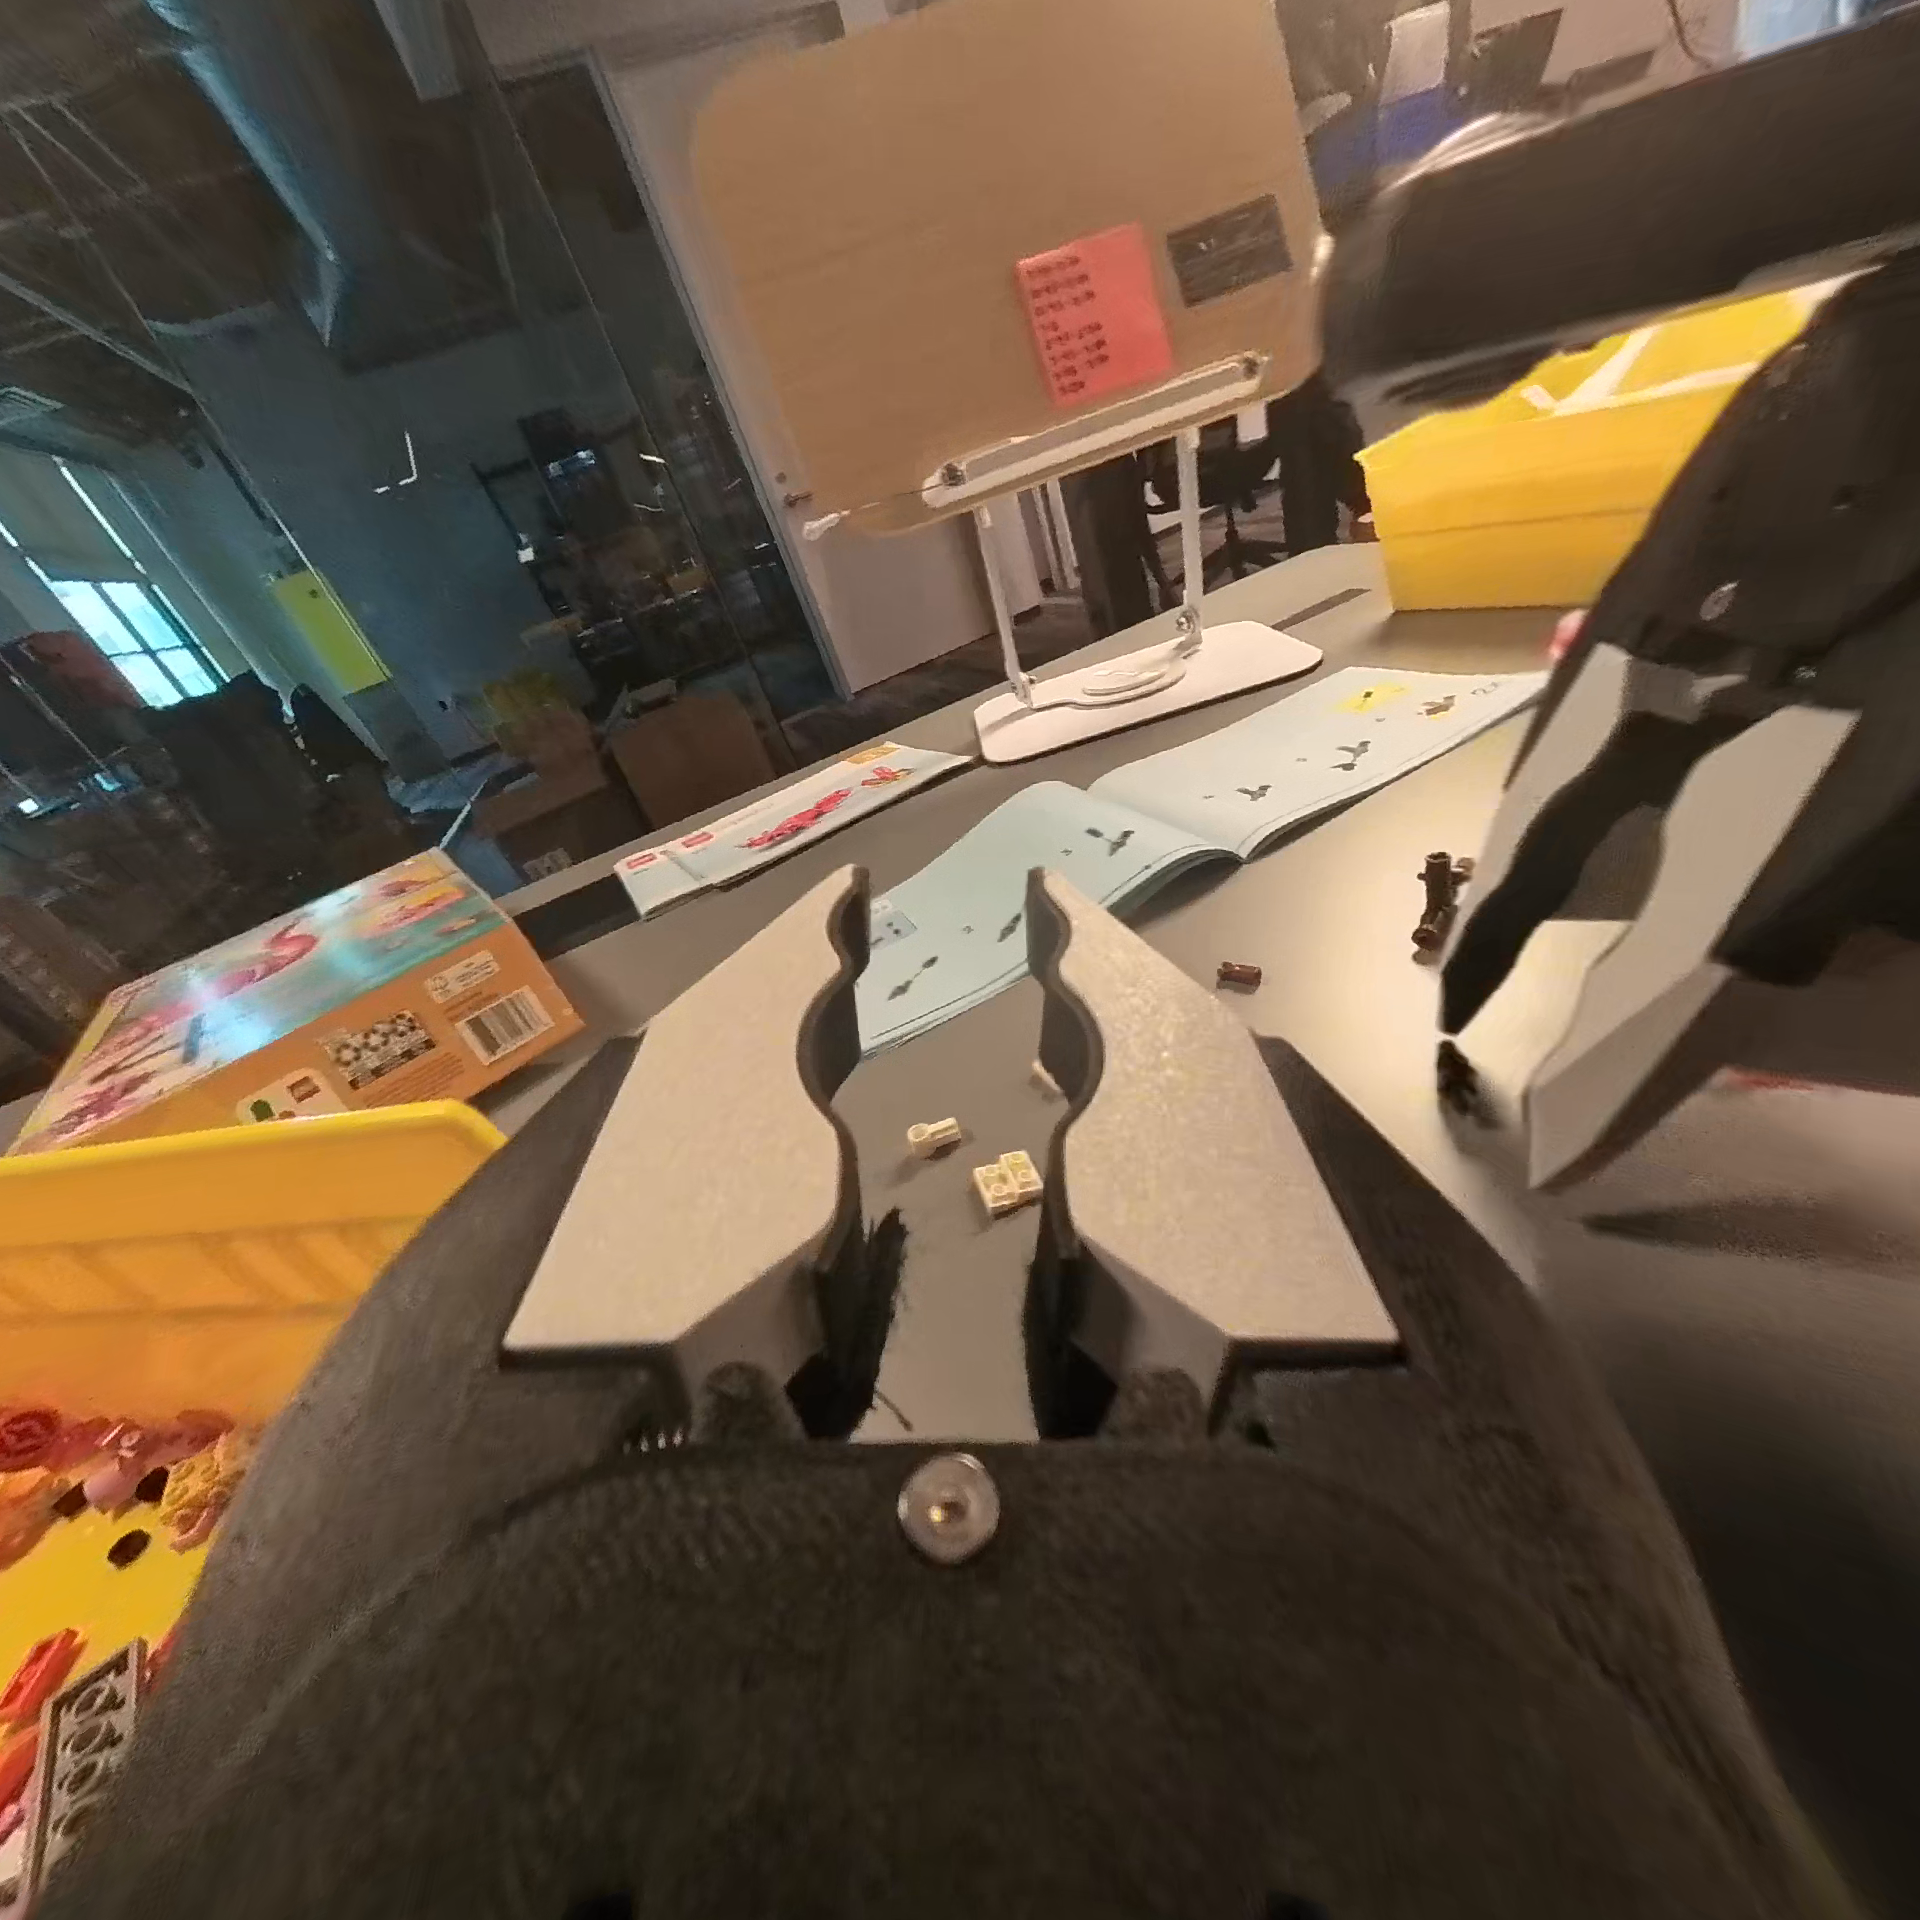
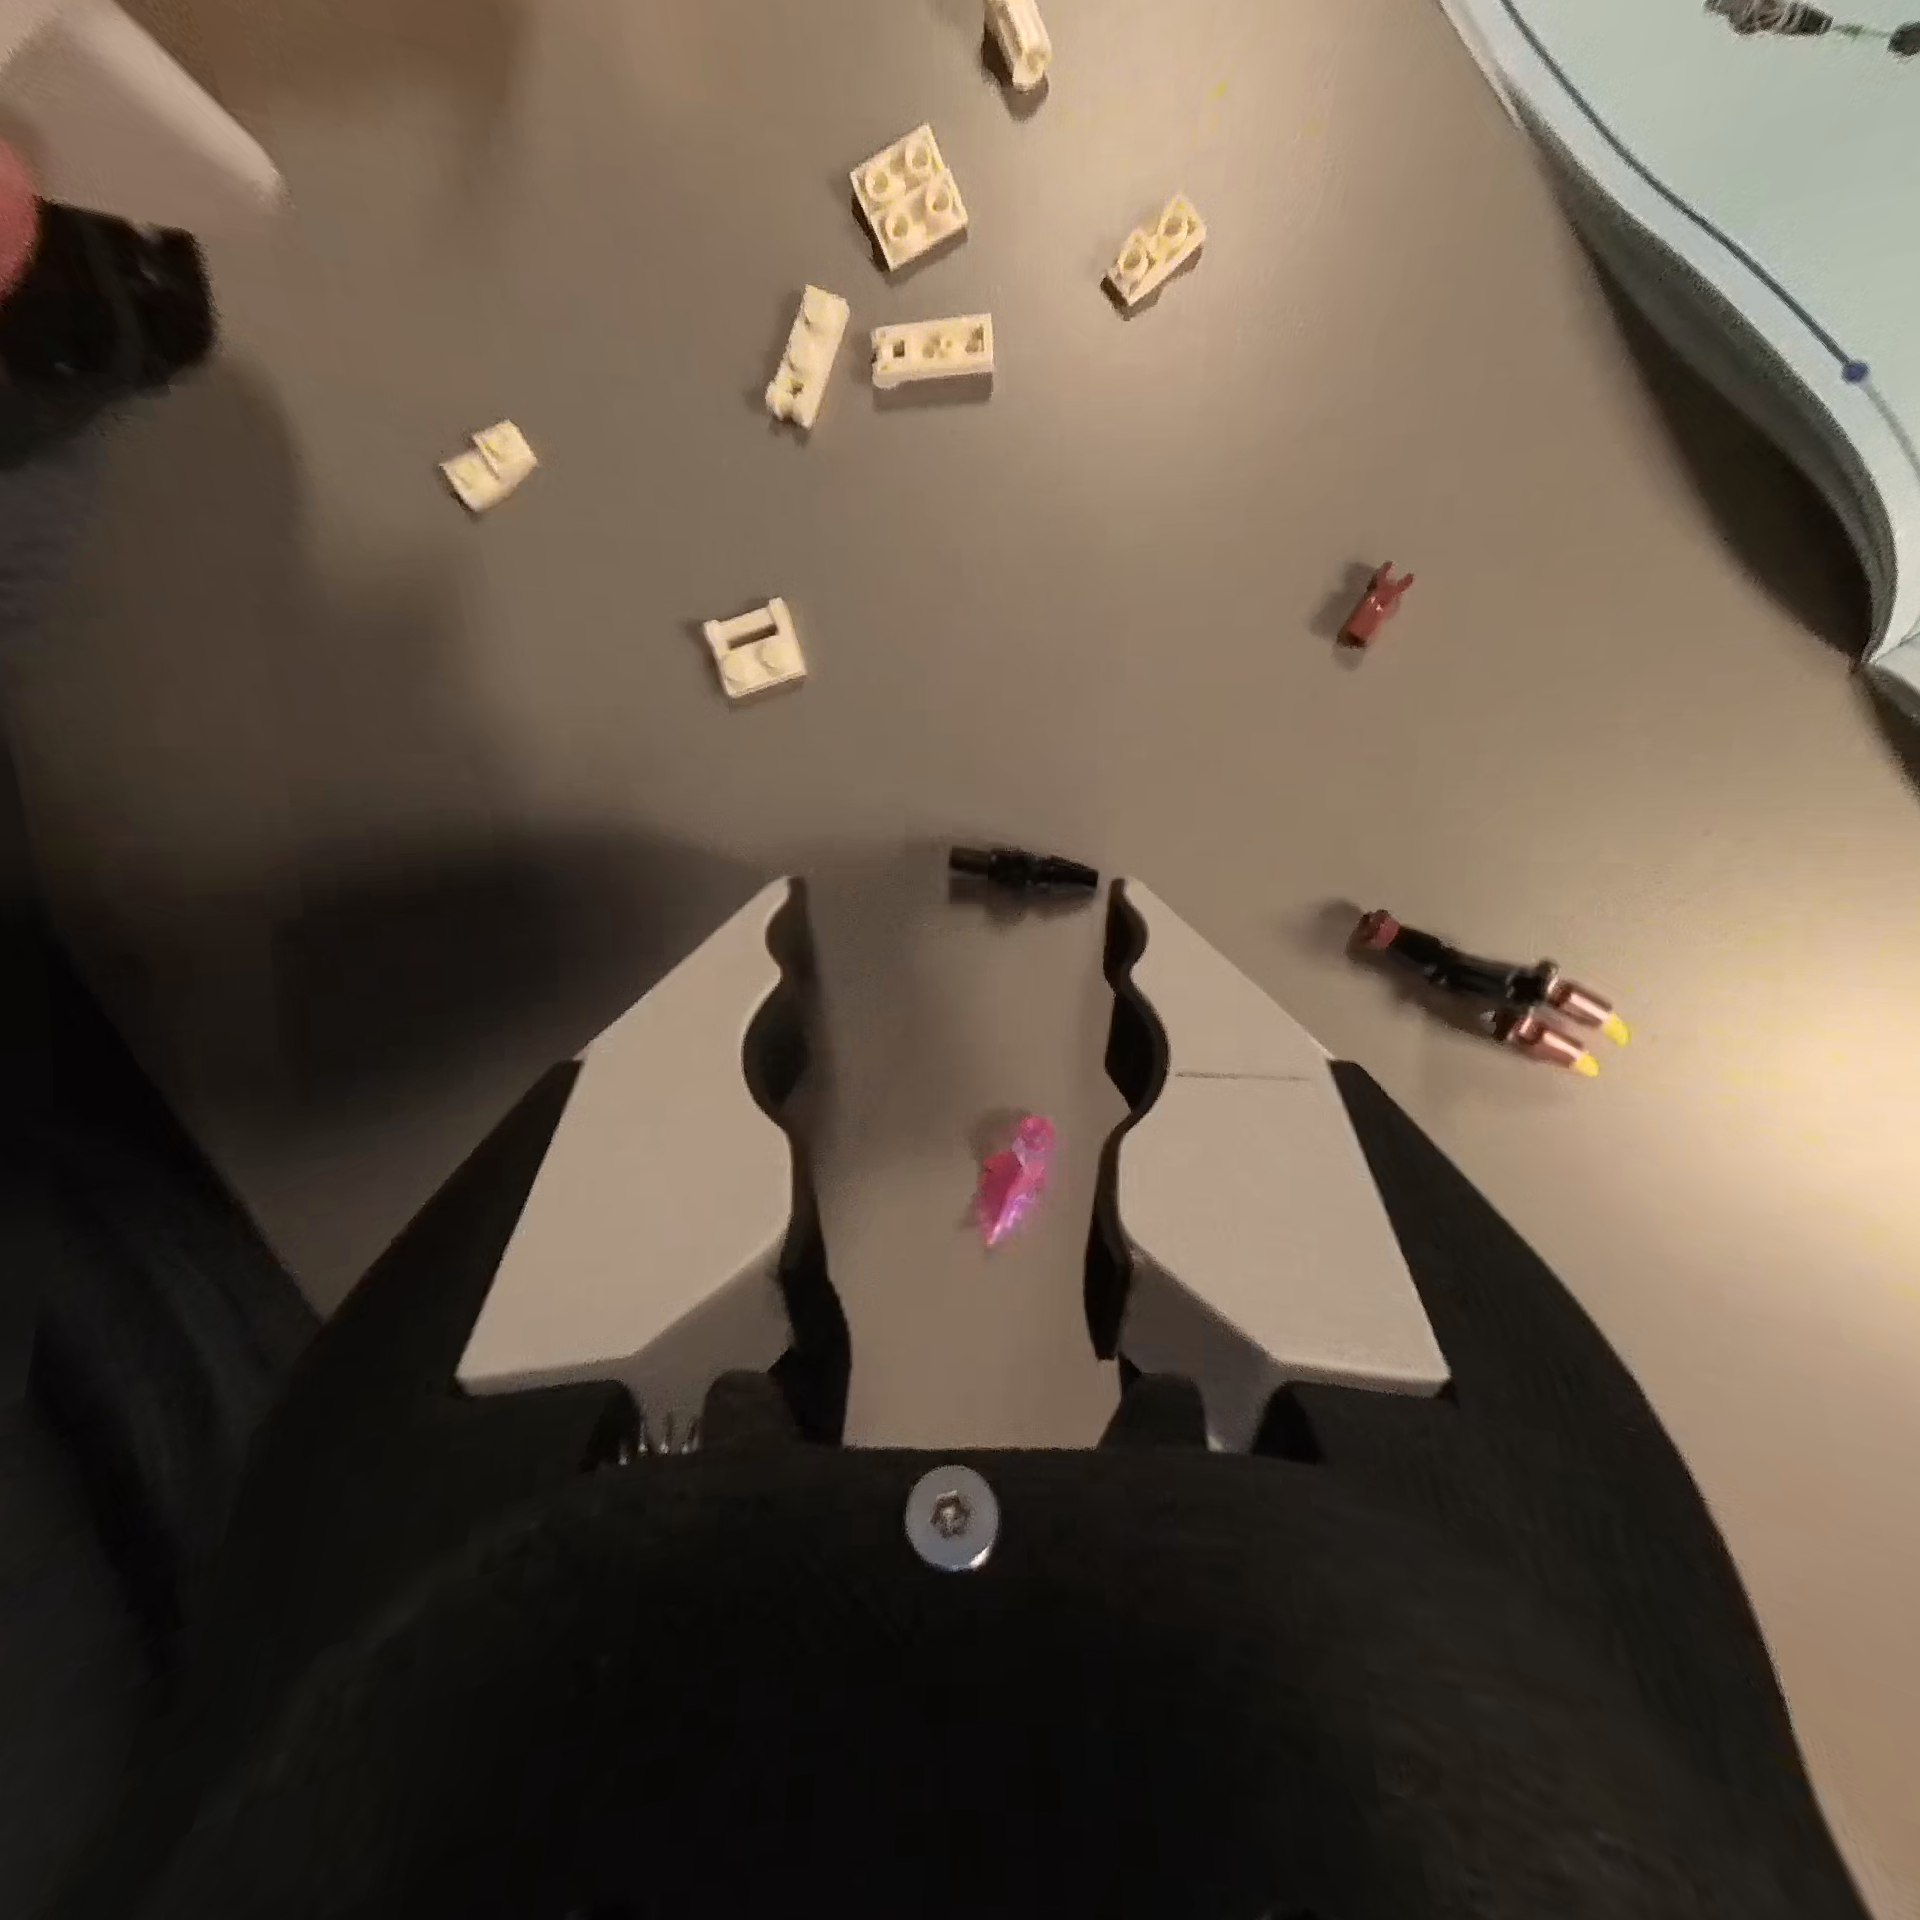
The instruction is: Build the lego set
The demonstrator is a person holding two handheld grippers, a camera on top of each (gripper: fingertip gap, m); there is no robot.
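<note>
left tongs [image 1: 948, 904] gaped empty | right tongs [image 2: 954, 904] gaped empty above black pin [image 2: 1023, 865] | risk: a fingertip [image 2: 1127, 899] could have nudged it away across table [image 2: 1143, 675]

Booklet [image 1: 1174, 831] lies on table [image 1: 1351, 1039] before stand [image 1: 1143, 686]; bricks [image 2: 914, 208] nearer.

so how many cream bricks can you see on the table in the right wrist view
7, all ahead of the open jaws: top edge, square plate, right, two mid, left, nearest. Others may lie outside view.
</note>
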